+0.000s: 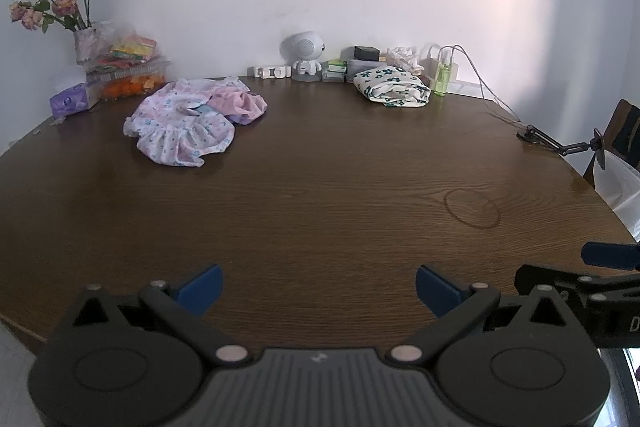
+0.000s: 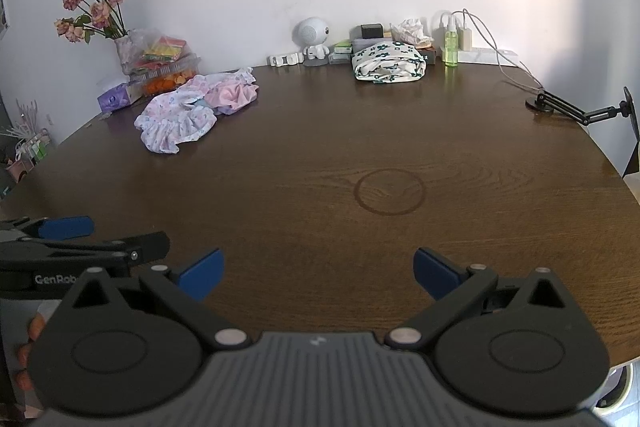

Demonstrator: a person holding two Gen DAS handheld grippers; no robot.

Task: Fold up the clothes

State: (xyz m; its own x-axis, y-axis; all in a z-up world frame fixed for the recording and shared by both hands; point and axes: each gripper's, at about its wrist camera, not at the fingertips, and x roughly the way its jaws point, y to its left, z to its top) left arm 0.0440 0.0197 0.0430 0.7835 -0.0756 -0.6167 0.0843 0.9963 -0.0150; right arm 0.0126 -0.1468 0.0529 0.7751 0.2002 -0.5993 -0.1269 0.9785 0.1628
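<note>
Both hand-held grippers, left (image 1: 318, 285) and right (image 2: 318, 273), hung released over the near edge of the brown surface (image 2: 360, 131). The pastel clothes pile (image 1: 188, 121) lay far left, untouched.

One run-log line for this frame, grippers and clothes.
phase: pre-grasp | left gripper: open, empty | right gripper: open, empty | clothes pile: unfolded, far left of table | folded cloth: far edge

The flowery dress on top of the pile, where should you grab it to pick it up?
Probably by the ruffled hem of the flowery dress. It spills toward the front edge of the table, clear of the pink clothes behind. Come from the near side with the open left tool, low to the table, and pinch that loose edge.
</note>
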